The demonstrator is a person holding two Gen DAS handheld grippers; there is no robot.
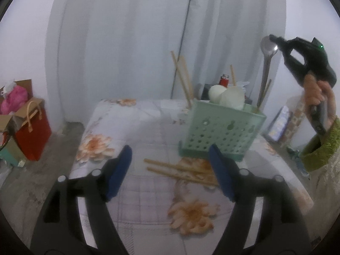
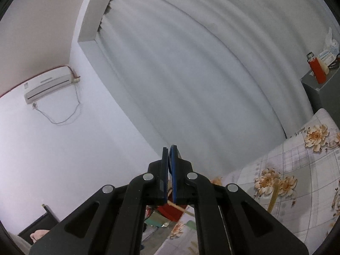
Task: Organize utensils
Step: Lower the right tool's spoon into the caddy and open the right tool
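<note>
Loose chopsticks (image 1: 180,171): lying flat on the flowered bed cover (image 1: 148,127), just in front of the green caddy (image 1: 223,131), fanned and partly crossing.
Handling: likely light, stiff, slender wood; prone to roll or scissor apart under a pinch; not fragile.
Where to hold: best near mid-length, across the bundle where the sticks run closest together, pads square to the grain.
Left gripper (image 1: 170,167): spread wide, nothing between the pads, angled down toward the sticks.
Right gripper (image 1: 274,40): pressed together, raised beside the bowl of the metal spoon (image 1: 268,48); contact with the spoon not clear; own view shows no utensil between the pads.
Caddy contents: spoon standing upright, more chopsticks (image 1: 182,76), white ladles (image 1: 225,95).
Risk: thin sticks flat on soft cloth, hard to get under; cloth may bunch.
</note>
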